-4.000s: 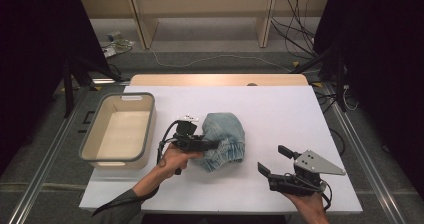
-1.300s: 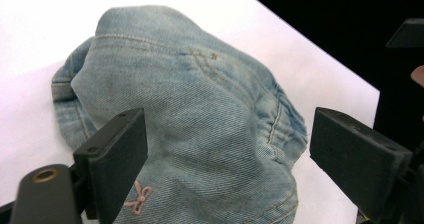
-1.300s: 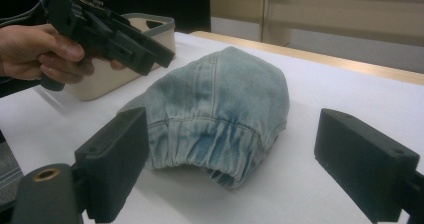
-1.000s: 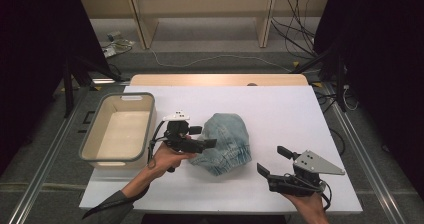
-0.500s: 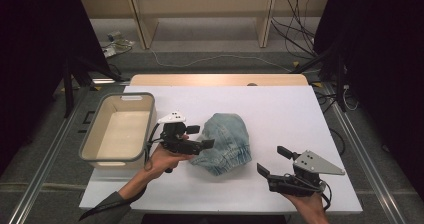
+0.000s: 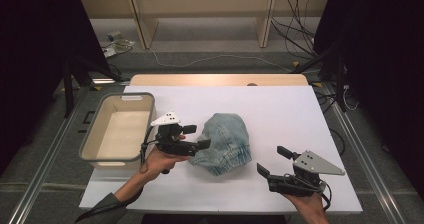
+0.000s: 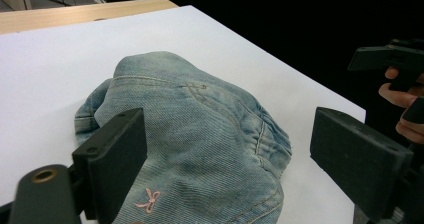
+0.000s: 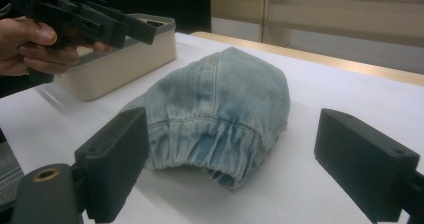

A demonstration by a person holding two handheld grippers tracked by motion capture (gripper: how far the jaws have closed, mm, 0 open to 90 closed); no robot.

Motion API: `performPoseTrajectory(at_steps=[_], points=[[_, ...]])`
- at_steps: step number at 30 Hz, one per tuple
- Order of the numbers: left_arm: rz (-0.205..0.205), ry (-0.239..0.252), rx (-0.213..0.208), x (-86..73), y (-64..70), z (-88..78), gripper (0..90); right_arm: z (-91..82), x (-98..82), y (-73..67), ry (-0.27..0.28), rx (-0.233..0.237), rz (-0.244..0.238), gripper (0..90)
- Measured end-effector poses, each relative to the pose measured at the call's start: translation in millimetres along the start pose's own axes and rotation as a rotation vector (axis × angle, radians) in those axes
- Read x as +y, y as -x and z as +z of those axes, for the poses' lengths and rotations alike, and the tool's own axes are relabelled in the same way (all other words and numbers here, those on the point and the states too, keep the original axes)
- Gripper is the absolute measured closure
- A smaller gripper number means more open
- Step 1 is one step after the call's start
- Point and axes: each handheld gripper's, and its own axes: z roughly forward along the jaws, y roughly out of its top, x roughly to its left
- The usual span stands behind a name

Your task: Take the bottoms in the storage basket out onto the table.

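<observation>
A light-blue denim hat [image 6: 223, 140] lies crown up on the white table [image 6: 280, 109]. My left gripper [image 6: 197, 137] hovers at the hat's left edge with its jaws wide open, and nothing is pressed between them. In the left gripper view the hat [image 7: 200, 124] lies just beyond the open left gripper [image 7: 235, 164]. My right gripper [image 6: 273, 160] stands open near the table's front edge, to the right of the hat and apart from it. The right gripper view looks between the open jaws of the right gripper [image 8: 232, 159] at the hat's gathered brim [image 8: 220, 134].
A beige bin [image 6: 90, 134] with a grey rim stands at the table's left, close behind the left hand, and appears as the bin [image 8: 120, 59] in the right gripper view. Bare white table stretches behind and right of the hat. Cables and shelving lie beyond the far edge.
The left gripper, which touched the hat's left edge four seconds ago, has drawn back a little to the left and risen. The hat now sits rounder. The right gripper has not moved.
</observation>
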Motion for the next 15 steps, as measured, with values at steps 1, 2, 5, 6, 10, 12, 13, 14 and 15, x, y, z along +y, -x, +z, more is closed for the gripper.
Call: performPoseTrajectory(at_steps=[1,2,5,6,10,12,13,14,15], points=[[0.001,0.006,-0.002,-0.1,0.4,-0.5,14.0,0.0,0.0,-0.1,0.0,0.0,0.001,15.4],[0.002,0.008,-0.004,-0.1,0.7,-1.0,13.6,0.0,0.0,-0.2,0.0,-0.001,0.0,15.4],[0.012,0.014,-0.009,-0.8,1.9,-2.1,12.5,0.0,0.0,-0.2,0.0,-0.001,0.0,15.4],[0.012,0.016,-0.01,-1.0,2.2,-2.2,12.1,0.0,0.0,-0.2,0.0,-0.001,-0.001,15.4],[0.025,0.022,-0.006,-2.8,3.4,-3.6,11.0,0.0,-0.1,-0.1,0.0,0.0,0.0,15.3],[0.023,0.03,-0.007,-3.0,3.9,-4.4,10.5,0.0,-0.1,-0.1,0.001,0.001,0.0,15.3],[0.026,0.034,-0.006,-3.1,3.9,-5.3,10.3,0.0,0.0,-0.1,0.001,0.0,-0.002,15.4],[0.03,0.04,-0.005,-3.2,3.9,-6.0,10.3,0.1,-0.1,-0.2,0.001,0.0,-0.002,15.4],[0.032,0.042,-0.006,-3.4,3.9,-6.8,10.3,0.1,-0.1,-0.1,0.001,0.001,-0.001,15.4]])
